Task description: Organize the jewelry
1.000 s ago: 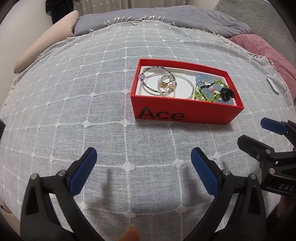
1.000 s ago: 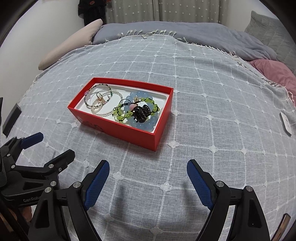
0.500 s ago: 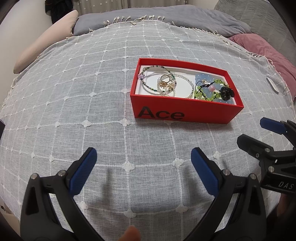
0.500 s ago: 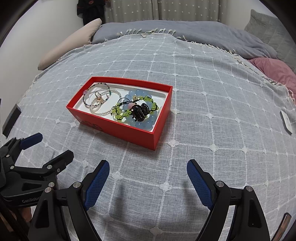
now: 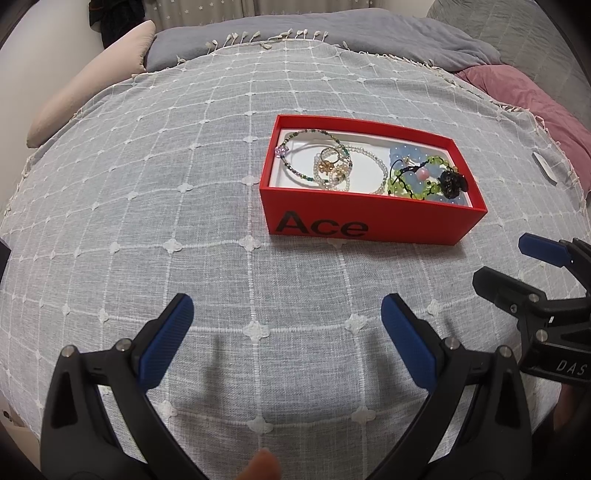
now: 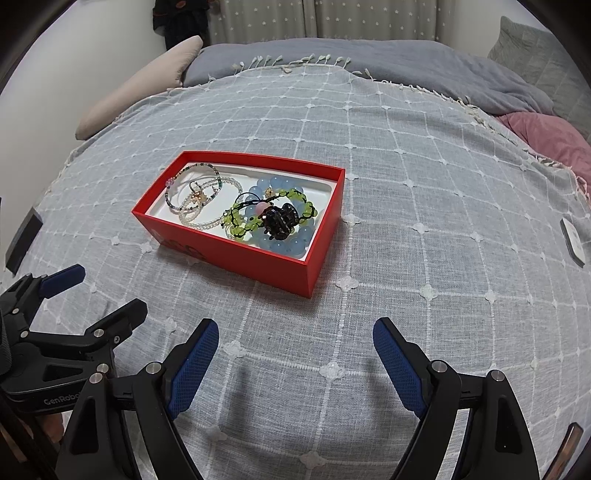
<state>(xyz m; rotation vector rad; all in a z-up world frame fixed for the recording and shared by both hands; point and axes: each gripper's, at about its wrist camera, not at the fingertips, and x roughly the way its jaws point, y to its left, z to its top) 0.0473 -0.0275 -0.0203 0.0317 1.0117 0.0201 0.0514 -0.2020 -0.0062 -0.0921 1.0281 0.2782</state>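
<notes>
A red box point(image 5: 369, 223) point(image 6: 236, 258) marked "Ace" lies on the bed's grey checked cover. Inside it are thin beaded bracelets point(image 5: 314, 158) point(image 6: 192, 192), a small ring point(image 5: 328, 153), a green bead bracelet point(image 5: 413, 177) point(image 6: 251, 218), a blue bead bracelet point(image 5: 402, 153) point(image 6: 291, 240) and a black hair claw point(image 5: 452, 182) point(image 6: 279, 219). My left gripper point(image 5: 286, 314) hovers open over bare cover, nearer than the box. My right gripper point(image 6: 295, 336) is also open with nothing between its fingers. Each gripper shows at the edge of the other's view.
A beige pillow point(image 5: 92, 74) lies at the far left, a grey duvet point(image 5: 332, 33) at the head of the bed and a pink blanket point(image 5: 535, 96) to the right. A small white object point(image 6: 572, 240) rests on the cover at the right edge. A dark object point(image 6: 22, 240) sits at the left edge.
</notes>
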